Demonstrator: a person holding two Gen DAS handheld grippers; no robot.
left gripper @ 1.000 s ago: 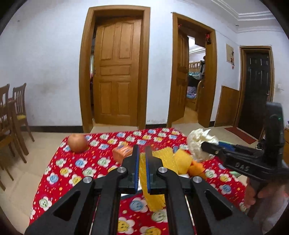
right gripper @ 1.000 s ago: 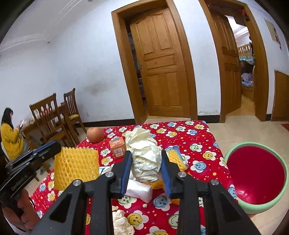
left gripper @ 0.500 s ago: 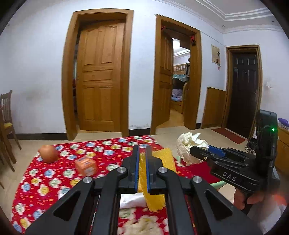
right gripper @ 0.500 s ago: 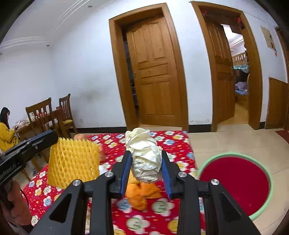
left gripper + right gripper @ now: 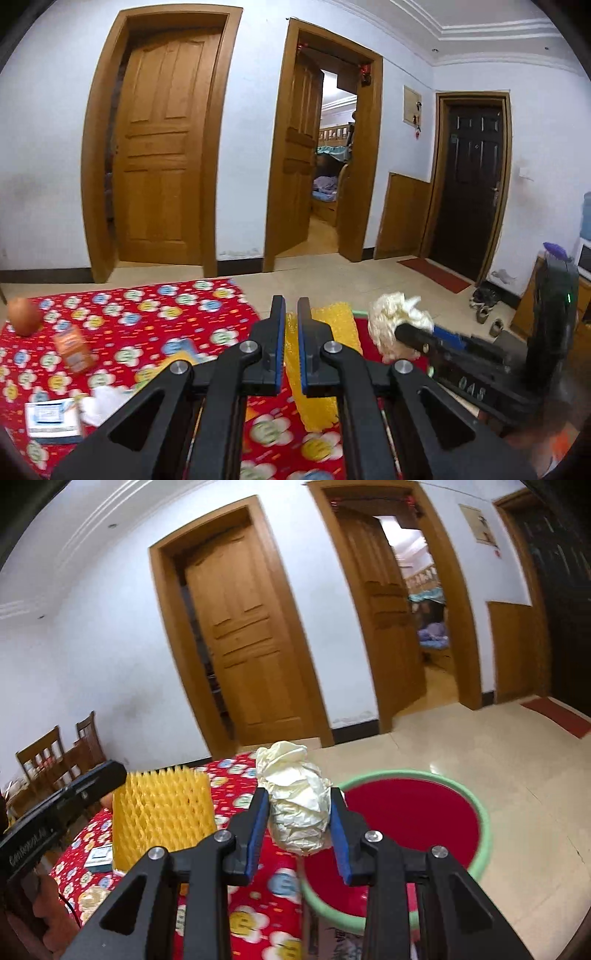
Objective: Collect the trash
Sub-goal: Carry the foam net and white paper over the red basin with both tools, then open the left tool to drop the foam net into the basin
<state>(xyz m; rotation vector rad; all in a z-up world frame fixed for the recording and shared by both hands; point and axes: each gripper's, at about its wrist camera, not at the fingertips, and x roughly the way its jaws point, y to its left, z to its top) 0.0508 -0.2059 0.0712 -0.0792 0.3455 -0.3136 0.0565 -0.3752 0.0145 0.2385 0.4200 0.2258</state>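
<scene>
carrying two pieces of trash at the rim of the red basin

one crumpled cream paper ball [image 5: 298, 808] sits squeezed between the blue pads of the right gripper [image 5: 300, 812], bulging above the fingertips. one yellow foam fruit net [image 5: 325, 362] is pinched flat by the left gripper [image 5: 290, 314], whose jaws are pressed nearly together on it; the net hangs down past the fingers toward 5 o'clock.

in the right wrist view the paper ball is at centre, with the one red basin [image 5: 476, 805], green-rimmed and on the floor, directly behind it and spreading toward 3 o'clock. the net stands at 9 o'clock of the ball, close beside it.

one table under a red flowered cloth [image 5: 122, 325] lies toward 8 o'clock in the left wrist view. on it, counted: one round orange-brown fruit [image 5: 23, 316], one small orange carton [image 5: 74, 349], one crumpled white tissue [image 5: 101, 402], one flat white card [image 5: 51, 417].

three doorways [image 5: 162, 144] line the far wall; two wooden chairs [image 5: 55, 757] stand at 9 o'clock.
</scene>
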